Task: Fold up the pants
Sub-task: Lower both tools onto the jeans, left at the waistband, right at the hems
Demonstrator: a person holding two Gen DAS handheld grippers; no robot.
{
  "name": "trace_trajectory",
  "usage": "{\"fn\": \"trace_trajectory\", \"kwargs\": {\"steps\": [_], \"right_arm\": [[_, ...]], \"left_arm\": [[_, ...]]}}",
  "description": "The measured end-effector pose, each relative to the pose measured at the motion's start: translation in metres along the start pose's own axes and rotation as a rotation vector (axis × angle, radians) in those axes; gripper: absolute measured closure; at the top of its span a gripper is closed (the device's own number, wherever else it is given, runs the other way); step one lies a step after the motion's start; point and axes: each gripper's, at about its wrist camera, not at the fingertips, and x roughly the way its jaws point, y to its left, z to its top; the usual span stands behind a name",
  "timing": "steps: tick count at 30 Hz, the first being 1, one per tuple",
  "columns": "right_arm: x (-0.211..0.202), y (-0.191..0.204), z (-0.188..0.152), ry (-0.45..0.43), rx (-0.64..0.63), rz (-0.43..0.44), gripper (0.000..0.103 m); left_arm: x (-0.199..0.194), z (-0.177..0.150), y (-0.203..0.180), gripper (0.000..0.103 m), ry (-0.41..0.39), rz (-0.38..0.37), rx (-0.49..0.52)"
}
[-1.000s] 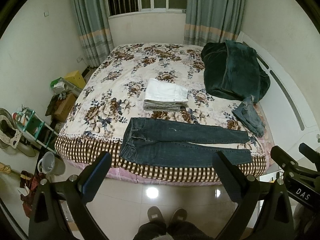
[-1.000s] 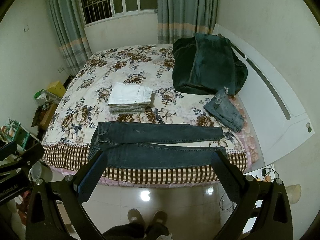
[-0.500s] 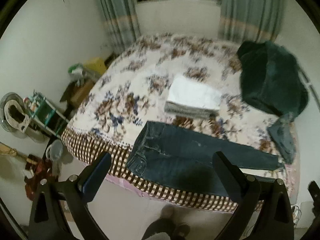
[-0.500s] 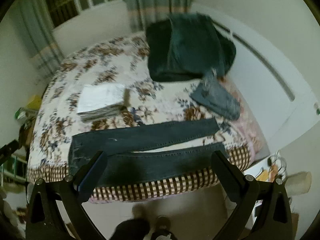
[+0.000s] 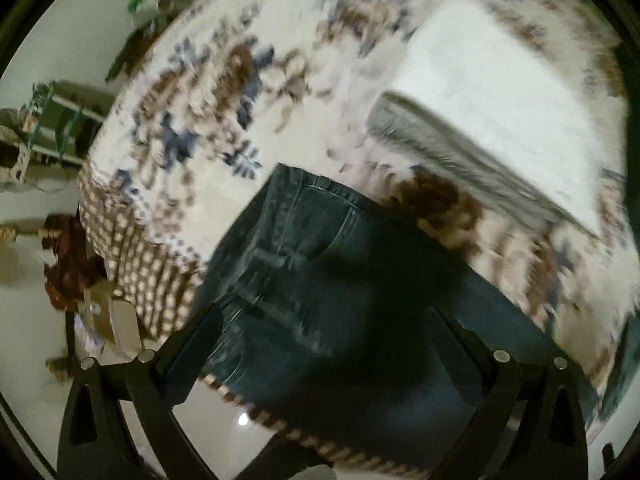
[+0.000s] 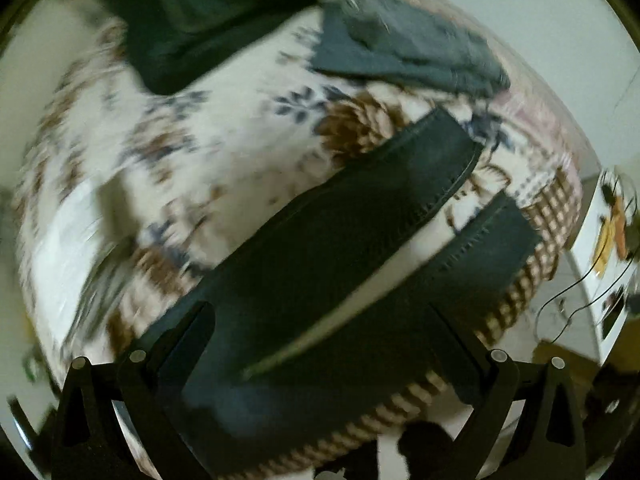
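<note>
Dark blue jeans lie flat along the front edge of the floral bed. Their waistband and pockets (image 5: 304, 248) fill the left wrist view; both leg hems (image 6: 436, 168) show in the right wrist view. My left gripper (image 5: 320, 344) hovers open above the waist end, nothing between its fingers. My right gripper (image 6: 320, 344) hangs open over the two legs, short of the cuffs. Both views are blurred by motion.
A folded white and grey stack (image 5: 492, 92) sits behind the waistband. A dark green garment (image 6: 208, 12) and a small grey-blue piece (image 6: 408, 52) lie past the cuffs. The checked bed edge (image 5: 132, 264) drops to tiled floor; a shelf (image 5: 60, 120) stands left.
Both grippers have dropped fast toward the bed and spread apart, the left toward the waistband, the right toward the cuffs. The jeans lie as before. Both stay open.
</note>
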Motion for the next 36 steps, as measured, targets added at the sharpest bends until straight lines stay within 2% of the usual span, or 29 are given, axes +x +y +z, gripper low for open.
{"fn": "trace_trajectory", "kwargs": {"steps": [4, 7, 10, 13, 18, 19, 21, 22, 23, 24, 25, 26, 27, 28, 32, 36], "right_arm": [[0.097, 0.005, 0.055, 0.072, 0.098, -0.083, 0.0], [0.148, 0.003, 0.08, 0.118, 0.15, -0.143, 0.0], [0.183, 0.0, 0.098, 0.146, 0.185, -0.186, 0.0], [0.215, -0.001, 0.112, 0.175, 0.199, -0.218, 0.0], [0.253, -0.003, 0.128, 0.199, 0.198, -0.246, 0.0], [0.259, -0.004, 0.131, 0.199, 0.202, -0.246, 0.0], [0.267, -0.009, 0.135, 0.201, 0.21, -0.238, 0.001], [0.271, -0.012, 0.137, 0.2, 0.211, -0.233, 0.006], [0.274, -0.016, 0.138, 0.198, 0.21, -0.228, 0.01], [0.277, -0.02, 0.141, 0.196, 0.207, -0.221, 0.025], [0.278, -0.023, 0.141, 0.196, 0.204, -0.22, 0.043], [0.278, -0.028, 0.143, 0.194, 0.204, -0.206, 0.053], [0.278, -0.032, 0.144, 0.191, 0.208, -0.188, 0.077], [0.278, -0.041, 0.144, 0.187, 0.214, -0.162, 0.093], [0.265, -0.064, 0.145, 0.132, 0.182, -0.065, 0.097], [0.243, -0.101, 0.134, 0.075, 0.149, 0.031, 0.098]], "left_arm": [[0.062, 0.041, -0.014, 0.0, 0.117, -0.004, -0.069], [0.098, 0.065, -0.024, 0.0, 0.197, -0.039, -0.147], [0.124, 0.082, -0.029, 0.0, 0.238, -0.026, -0.206], [0.137, 0.085, -0.032, 0.0, 0.23, 0.035, -0.225], [0.133, 0.077, -0.038, 0.002, 0.173, 0.055, -0.22], [0.133, 0.075, -0.038, 0.006, 0.161, 0.058, -0.224], [0.137, 0.072, -0.041, 0.02, 0.14, 0.07, -0.218], [0.143, 0.073, -0.041, 0.041, 0.131, 0.066, -0.211], [0.143, 0.07, -0.043, 0.056, 0.118, 0.049, -0.197], [0.141, 0.067, -0.045, 0.061, 0.1, 0.038, -0.18], [0.141, 0.063, -0.046, 0.071, 0.081, 0.03, -0.168], [0.138, 0.059, -0.047, 0.078, 0.061, 0.01, -0.158], [0.134, 0.054, -0.045, 0.079, 0.041, -0.005, -0.154], [0.127, 0.049, -0.04, 0.081, 0.009, -0.04, -0.16], [0.099, 0.026, -0.015, 0.086, -0.069, -0.141, -0.168], [0.052, -0.009, 0.011, 0.087, -0.159, -0.228, -0.171]]}}
